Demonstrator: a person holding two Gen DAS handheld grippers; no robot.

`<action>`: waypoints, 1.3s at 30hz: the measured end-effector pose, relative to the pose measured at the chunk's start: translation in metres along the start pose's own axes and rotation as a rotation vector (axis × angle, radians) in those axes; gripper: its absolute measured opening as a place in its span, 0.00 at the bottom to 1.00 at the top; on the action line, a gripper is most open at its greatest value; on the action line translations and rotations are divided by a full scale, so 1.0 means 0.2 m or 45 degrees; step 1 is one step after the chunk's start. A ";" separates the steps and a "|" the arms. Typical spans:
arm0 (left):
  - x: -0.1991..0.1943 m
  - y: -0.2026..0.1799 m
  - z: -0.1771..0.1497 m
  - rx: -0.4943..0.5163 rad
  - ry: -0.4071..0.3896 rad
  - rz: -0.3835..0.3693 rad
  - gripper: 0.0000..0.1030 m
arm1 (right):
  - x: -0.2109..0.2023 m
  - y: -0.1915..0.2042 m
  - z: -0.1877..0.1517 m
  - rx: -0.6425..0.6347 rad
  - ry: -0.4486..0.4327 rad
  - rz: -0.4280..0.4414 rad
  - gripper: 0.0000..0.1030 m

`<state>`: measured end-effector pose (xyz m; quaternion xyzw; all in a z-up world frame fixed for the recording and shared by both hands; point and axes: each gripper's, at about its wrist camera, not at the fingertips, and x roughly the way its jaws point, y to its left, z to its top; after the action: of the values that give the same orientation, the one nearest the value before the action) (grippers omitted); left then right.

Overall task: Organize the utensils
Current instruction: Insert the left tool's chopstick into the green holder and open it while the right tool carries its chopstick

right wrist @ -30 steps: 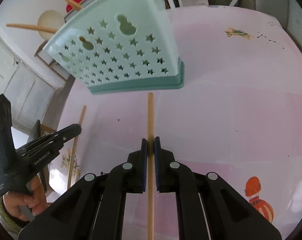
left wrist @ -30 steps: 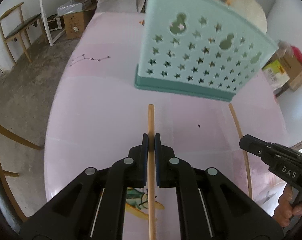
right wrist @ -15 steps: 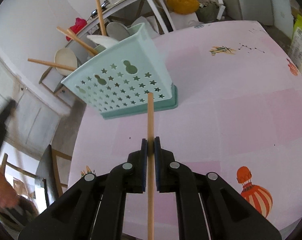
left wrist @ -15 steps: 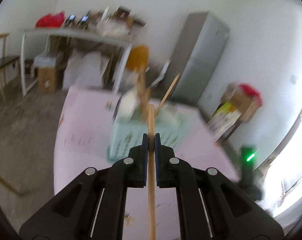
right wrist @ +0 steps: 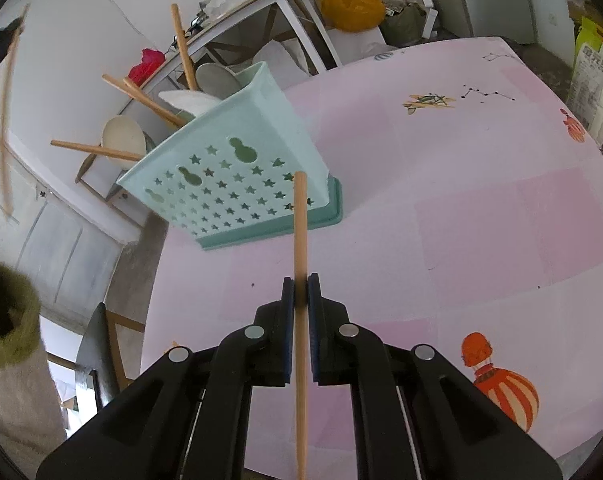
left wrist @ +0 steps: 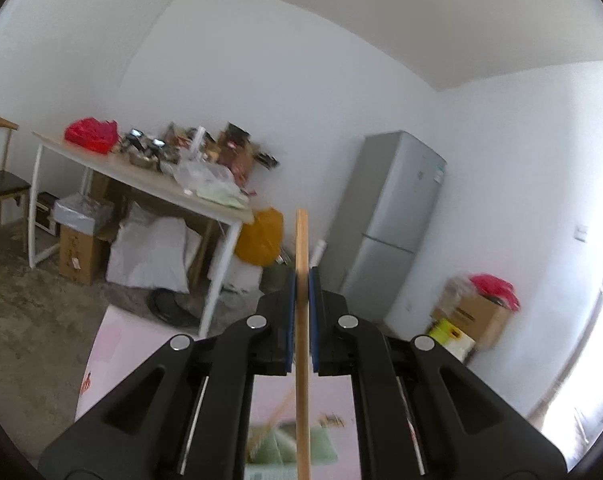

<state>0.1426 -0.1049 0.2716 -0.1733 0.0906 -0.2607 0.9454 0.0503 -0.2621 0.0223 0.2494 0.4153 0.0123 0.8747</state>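
Pinching chopstick (right wrist: 300, 240) lengthwise between jaws, both grippers.

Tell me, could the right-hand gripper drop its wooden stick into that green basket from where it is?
Probably yes. The right gripper is shut on a chopstick whose tip points at the green basket, and nothing lies between them. The basket's open top faces away, though, so the gripper would need to rise over the rim first.

On the table (right wrist: 481, 208) stands the utensil basket (right wrist: 237, 176), with chopsticks (right wrist: 181, 52) and spoons (right wrist: 189, 102) in it.
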 end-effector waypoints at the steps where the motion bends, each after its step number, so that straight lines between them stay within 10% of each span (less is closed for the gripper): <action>1: 0.03 0.01 0.00 -0.001 -0.015 0.019 0.05 | 0.00 -0.01 0.00 0.005 0.000 -0.001 0.07; 21: 0.43 0.08 -0.26 0.026 -0.072 0.422 0.05 | 0.01 -0.13 0.02 0.042 0.002 0.033 0.07; 29: 0.36 0.07 -0.37 0.063 -0.045 0.430 0.06 | -0.02 -0.14 0.01 0.045 -0.008 0.025 0.07; 39: 0.10 0.12 -0.34 0.001 -0.003 0.276 0.36 | -0.10 -0.05 0.00 -0.015 -0.053 0.019 0.07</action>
<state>0.1522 -0.1151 0.1974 -0.1624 0.1076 -0.1566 0.9683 0.0348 -0.2764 0.0324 0.2475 0.3952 0.0162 0.8845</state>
